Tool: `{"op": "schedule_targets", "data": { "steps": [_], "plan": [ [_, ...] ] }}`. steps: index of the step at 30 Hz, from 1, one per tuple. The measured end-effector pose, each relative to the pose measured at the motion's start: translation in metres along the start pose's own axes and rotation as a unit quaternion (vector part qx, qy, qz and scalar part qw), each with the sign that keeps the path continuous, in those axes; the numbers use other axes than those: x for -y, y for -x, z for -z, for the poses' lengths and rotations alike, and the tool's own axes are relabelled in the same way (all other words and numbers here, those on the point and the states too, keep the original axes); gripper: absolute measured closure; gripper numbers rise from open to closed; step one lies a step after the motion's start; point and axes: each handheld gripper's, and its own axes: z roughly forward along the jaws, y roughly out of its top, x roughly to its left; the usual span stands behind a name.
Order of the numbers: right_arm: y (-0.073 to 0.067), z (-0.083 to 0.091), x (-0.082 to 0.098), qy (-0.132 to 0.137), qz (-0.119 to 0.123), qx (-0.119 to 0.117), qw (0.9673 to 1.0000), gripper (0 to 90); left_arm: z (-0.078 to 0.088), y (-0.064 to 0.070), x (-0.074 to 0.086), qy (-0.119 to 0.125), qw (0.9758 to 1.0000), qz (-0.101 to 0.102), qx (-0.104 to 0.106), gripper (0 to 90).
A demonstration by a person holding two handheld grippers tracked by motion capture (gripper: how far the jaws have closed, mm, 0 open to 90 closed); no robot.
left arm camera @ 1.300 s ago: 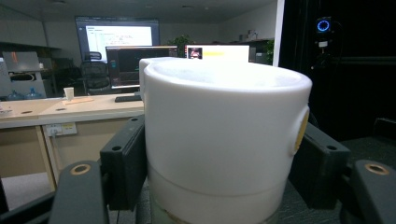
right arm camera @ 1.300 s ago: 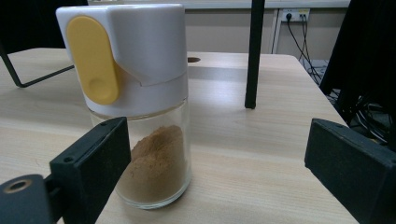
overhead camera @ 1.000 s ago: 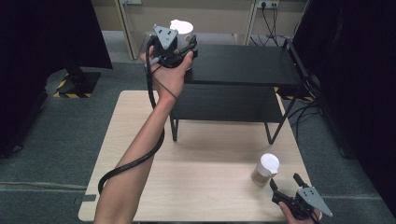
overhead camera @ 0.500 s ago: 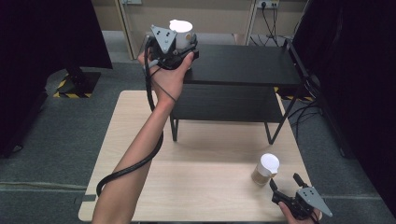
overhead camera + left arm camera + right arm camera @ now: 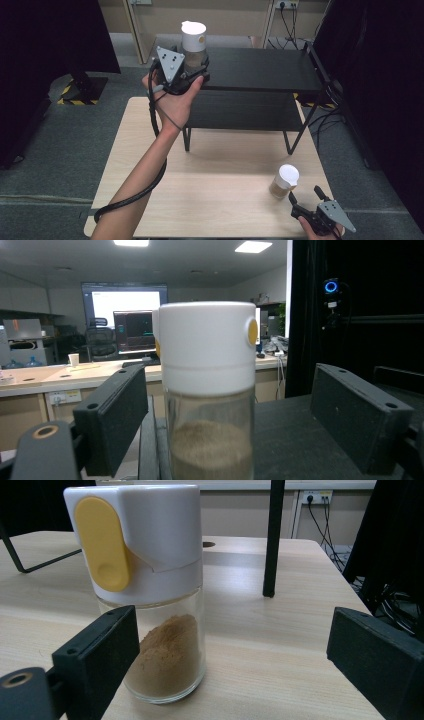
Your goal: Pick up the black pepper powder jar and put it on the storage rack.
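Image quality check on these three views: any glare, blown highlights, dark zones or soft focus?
High view: the shelf jar's white cap is blown out, and both side edges fall into near black. Left gripper view: ceiling lights and the far screen glare, the right side is dark, and the left gripper pads look soft up close. Right gripper view: evenly lit, the table jar sharp, its glass slightly reflective.

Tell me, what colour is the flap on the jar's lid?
Yellow flap, on the white lid; clearest in the right gripper view.

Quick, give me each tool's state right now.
Left tool: open, jaws just opened, shelf jar between them, unpressed.
Right tool: open, table jar ahead, not gripped.
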Motion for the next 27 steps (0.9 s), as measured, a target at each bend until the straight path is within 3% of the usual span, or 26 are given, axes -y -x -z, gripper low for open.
{"op": "schedule_targets", "data": {
  "steps": [11, 24, 27],
  "plan": [
    [0.000, 0.000, 0.000, 0.000, -0.002, 0.000, 1.0000, 6.8, 0.021, -0.004, 0.026, 0.005, 0.9996, -0.002, 0.026, 15.3],
    [0.000, 0.000, 0.000, 0.000, 0.000, 0.000, 1.0000, 6.6, 0.044, -0.005, 0.053, 0.005, 0.9991, -0.012, 0.041, 14.9],
    [0.000, 0.000, 0.000, 0.000, 0.001, -0.001, 1.0000, 6.5, 0.050, -0.006, 0.062, 0.006, 0.9985, -0.007, 0.054, 14.6]
  ]
}}
